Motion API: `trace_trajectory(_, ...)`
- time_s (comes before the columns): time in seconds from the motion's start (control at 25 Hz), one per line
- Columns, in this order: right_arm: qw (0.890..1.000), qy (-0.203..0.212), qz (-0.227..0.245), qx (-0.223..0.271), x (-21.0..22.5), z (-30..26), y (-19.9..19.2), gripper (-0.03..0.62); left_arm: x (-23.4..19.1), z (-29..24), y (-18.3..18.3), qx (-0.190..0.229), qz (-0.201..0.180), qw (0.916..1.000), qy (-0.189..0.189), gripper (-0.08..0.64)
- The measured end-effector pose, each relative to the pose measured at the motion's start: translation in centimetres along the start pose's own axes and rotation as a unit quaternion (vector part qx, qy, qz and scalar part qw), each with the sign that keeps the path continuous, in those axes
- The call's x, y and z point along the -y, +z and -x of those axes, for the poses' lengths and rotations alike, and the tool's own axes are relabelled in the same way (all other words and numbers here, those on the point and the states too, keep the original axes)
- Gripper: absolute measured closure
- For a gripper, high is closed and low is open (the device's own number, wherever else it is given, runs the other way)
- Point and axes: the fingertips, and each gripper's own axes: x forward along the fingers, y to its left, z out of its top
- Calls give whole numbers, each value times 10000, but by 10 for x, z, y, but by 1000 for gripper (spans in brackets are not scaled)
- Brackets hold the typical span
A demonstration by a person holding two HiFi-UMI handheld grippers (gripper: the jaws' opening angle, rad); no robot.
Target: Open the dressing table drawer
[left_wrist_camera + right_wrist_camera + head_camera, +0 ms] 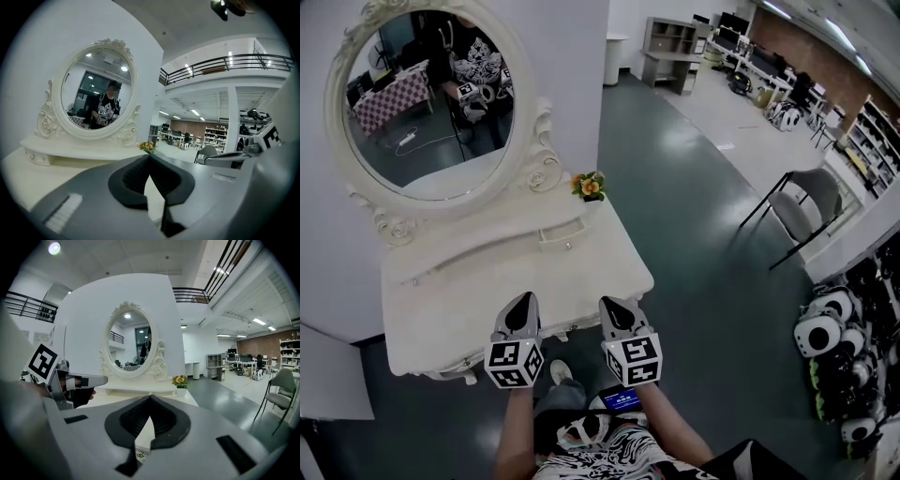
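Note:
The white dressing table (441,309) with its oval mirror (431,103) stands in front of me. A small drawer (558,232) with a knob sits in the raised shelf under the mirror, next to a little flower pot (589,186). My left gripper (525,298) and right gripper (609,302) hover side by side over the table's near edge. Both are shut, with nothing between their jaws. The left gripper (149,155) points toward the mirror (96,96). The right gripper (150,396) points at the mirror (132,343) and the flowers (179,380). A small knob (139,454) shows low between the right gripper's jaws.
A grey chair (802,202) stands on the dark floor to the right. Several panda plush toys (839,352) lie at the far right. A white partition wall (572,56) backs the table. The person's legs and shoe (561,373) are below the table's front edge.

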Motion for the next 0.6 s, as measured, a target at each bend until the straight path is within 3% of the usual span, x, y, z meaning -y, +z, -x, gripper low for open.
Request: trace_trajectory(0.6,9990,11,447,-65,-3,1,-1,591,1,4,-4,-51,46,10000,66,558)
